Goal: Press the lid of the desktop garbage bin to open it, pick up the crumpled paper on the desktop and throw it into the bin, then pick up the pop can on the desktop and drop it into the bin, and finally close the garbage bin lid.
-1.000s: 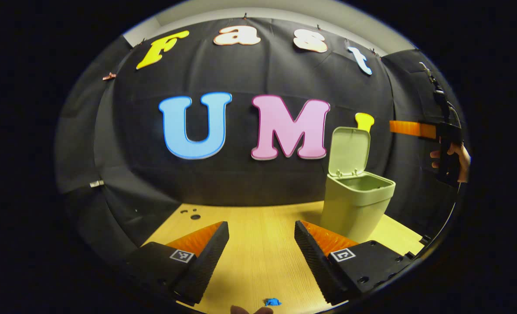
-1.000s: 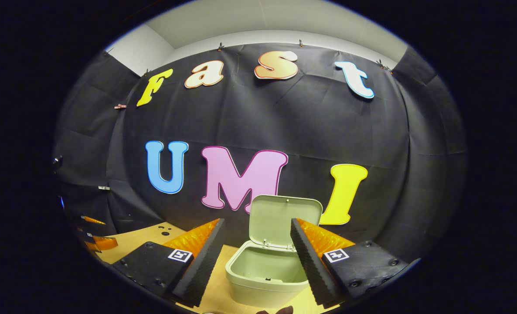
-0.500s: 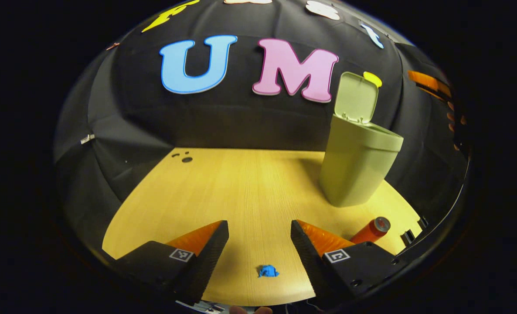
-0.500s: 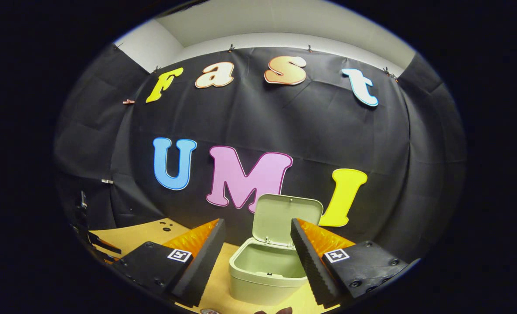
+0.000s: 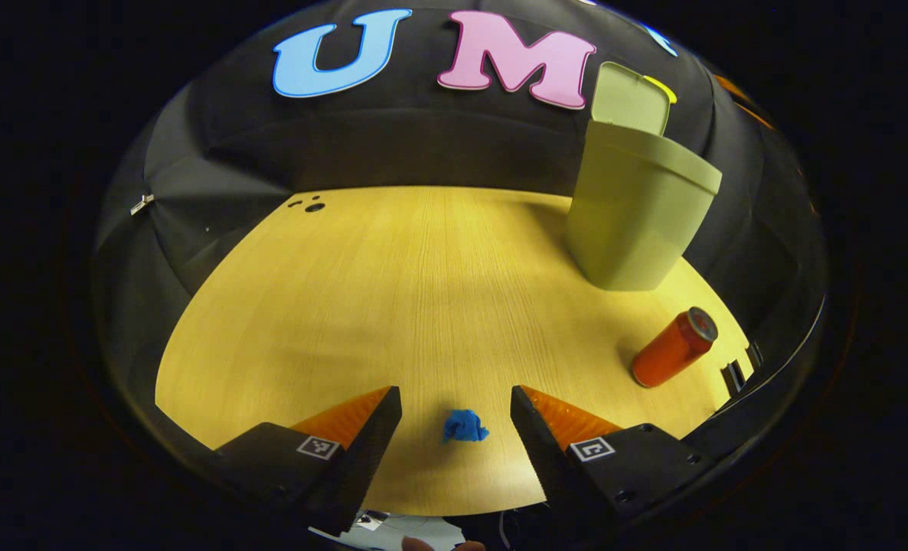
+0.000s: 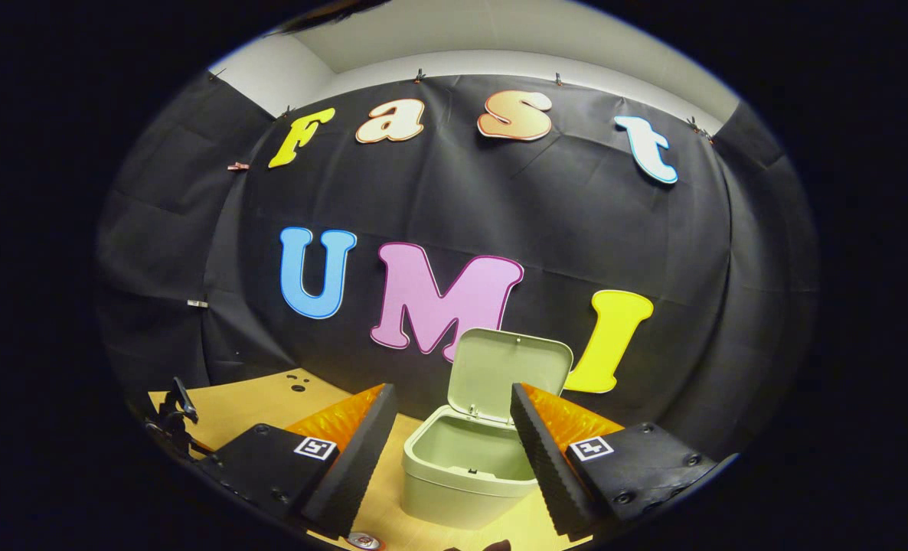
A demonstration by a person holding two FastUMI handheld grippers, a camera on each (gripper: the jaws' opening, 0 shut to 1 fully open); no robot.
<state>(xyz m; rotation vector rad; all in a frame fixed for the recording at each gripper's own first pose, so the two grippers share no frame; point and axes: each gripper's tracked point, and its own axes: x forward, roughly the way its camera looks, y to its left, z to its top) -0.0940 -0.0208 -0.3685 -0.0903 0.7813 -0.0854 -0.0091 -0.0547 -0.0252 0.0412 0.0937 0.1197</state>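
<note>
Down in the left gripper view, the left gripper (image 5: 454, 428) hangs with fingers spread, the crumpled paper (image 5: 465, 426) on the table (image 5: 393, 291) between them; the pop can (image 5: 674, 347) lies near the garbage bin (image 5: 636, 210). Meanwhile, in the right gripper view, the right gripper (image 6: 452, 444) is spread above the bin, whose lid (image 6: 509, 370) stands up.

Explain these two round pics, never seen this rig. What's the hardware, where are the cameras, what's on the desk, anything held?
No robot arm: a person holds one two-finger gripper in each hand, with a fisheye camera on each looking forward along its fingers. In the left gripper view, the left gripper is open and tilted down at the wooden desk, with the blue crumpled paper lying between its fingers, not gripped. The orange pop can stands nearer the green bin. In the right gripper view, the right gripper is open above the bin, whose lid is up. Nothing is held.
</note>
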